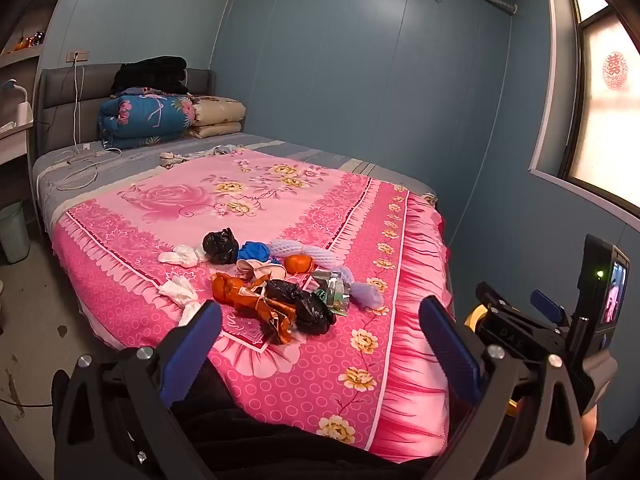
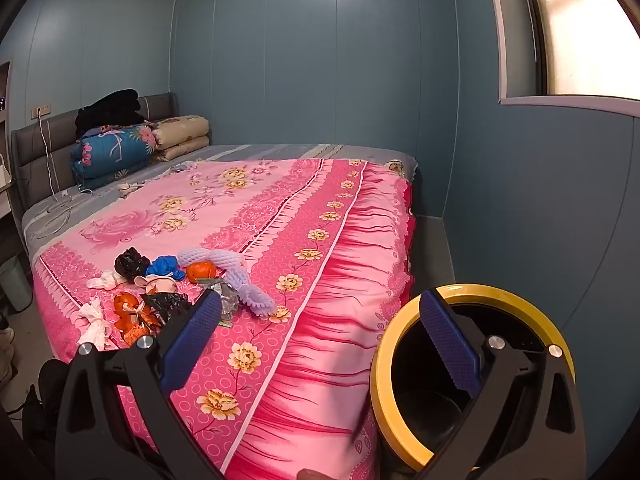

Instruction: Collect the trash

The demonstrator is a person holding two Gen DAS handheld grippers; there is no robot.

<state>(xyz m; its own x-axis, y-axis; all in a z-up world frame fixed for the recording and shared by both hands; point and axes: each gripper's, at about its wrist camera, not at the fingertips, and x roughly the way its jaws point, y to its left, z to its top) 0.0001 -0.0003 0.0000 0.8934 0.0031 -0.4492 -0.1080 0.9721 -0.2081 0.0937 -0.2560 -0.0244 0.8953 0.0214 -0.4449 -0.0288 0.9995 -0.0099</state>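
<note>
A pile of trash lies on the pink floral bedspread [image 1: 256, 196]: black bags [image 1: 304, 304], an orange wrapper [image 1: 236, 292], white tissues [image 1: 180, 292], a blue piece [image 1: 254, 250], an orange fruit [image 1: 300, 263], white foam netting [image 1: 308, 250] and foil packets [image 1: 334, 290]. My left gripper [image 1: 320, 320] is open and empty, just in front of the pile. My right gripper [image 2: 320, 320] is open and empty at the bed's right side, its right finger over a bin with a yellow rim [image 2: 384, 384]. The pile also shows in the right wrist view [image 2: 160, 300].
Folded quilts [image 1: 148, 116] and black clothes sit at the headboard. Cables [image 1: 80, 164] lie on the grey sheet. A pale green basket [image 1: 14, 232] stands on the floor left of the bed. The right gripper's body [image 1: 560, 320] shows at the right.
</note>
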